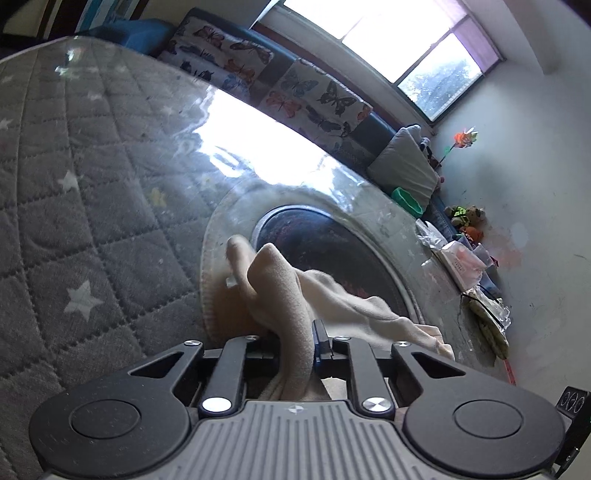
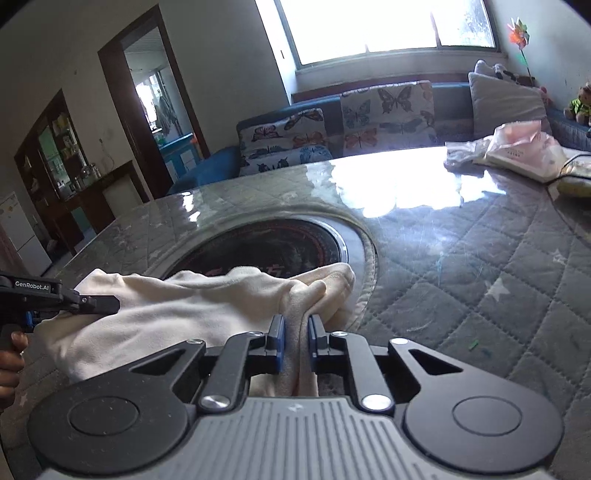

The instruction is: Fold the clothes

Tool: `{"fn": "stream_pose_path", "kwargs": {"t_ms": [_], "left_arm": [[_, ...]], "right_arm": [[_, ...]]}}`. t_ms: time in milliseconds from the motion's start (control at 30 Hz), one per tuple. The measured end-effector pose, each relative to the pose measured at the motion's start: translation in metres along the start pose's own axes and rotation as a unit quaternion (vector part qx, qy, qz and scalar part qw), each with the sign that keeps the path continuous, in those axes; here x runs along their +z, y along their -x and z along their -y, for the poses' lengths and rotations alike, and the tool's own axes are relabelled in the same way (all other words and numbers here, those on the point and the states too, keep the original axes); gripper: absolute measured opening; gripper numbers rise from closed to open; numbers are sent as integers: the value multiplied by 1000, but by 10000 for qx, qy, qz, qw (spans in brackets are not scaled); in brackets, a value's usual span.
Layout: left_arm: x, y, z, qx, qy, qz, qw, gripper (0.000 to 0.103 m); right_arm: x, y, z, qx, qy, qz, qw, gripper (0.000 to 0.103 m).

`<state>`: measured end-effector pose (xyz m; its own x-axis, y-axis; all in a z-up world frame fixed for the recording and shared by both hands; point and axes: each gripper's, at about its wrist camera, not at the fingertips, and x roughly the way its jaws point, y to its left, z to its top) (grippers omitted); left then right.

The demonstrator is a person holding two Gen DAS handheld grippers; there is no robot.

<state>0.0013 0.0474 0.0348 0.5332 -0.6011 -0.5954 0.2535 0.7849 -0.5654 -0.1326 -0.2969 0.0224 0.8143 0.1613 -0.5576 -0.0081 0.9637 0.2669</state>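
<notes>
I have the cream garment [image 2: 177, 306] bunched on the quilted table [image 2: 480, 266] by the round hob, each end pinched: right gripper [image 2: 296, 341] and left gripper [image 1: 295, 343] both clenched on cloth. I judge this the lift-and-spread step; next I'd draw them apart. Both point downward.

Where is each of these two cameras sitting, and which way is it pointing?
Left wrist view: sits on the left tool, looking along it, tilted, over the cream garment it pinches, toward the window.
Right wrist view: sits on the right tool, which pinches the same garment; the left tool and a hand show at left.
Shared: garment, quilted table, dark round inset, butterfly cushions.
</notes>
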Motion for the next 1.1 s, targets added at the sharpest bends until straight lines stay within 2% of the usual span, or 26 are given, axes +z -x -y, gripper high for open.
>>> {"fn": "stream_pose_path", "kwargs": {"t_ms": [233, 500, 1100], "left_arm": [[0, 9, 32, -245, -356, 115, 9990, 15], [-8, 5, 73, -519, -624, 37, 9967, 15], [-45, -55, 192, -1090, -1360, -486, 9835, 15]], "right_arm": [[6, 30, -6, -88, 294, 342, 9989, 11], [8, 70, 12, -413, 381, 601, 9966, 11], [4, 160, 86, -1581, 369, 916, 9825, 11]]}}
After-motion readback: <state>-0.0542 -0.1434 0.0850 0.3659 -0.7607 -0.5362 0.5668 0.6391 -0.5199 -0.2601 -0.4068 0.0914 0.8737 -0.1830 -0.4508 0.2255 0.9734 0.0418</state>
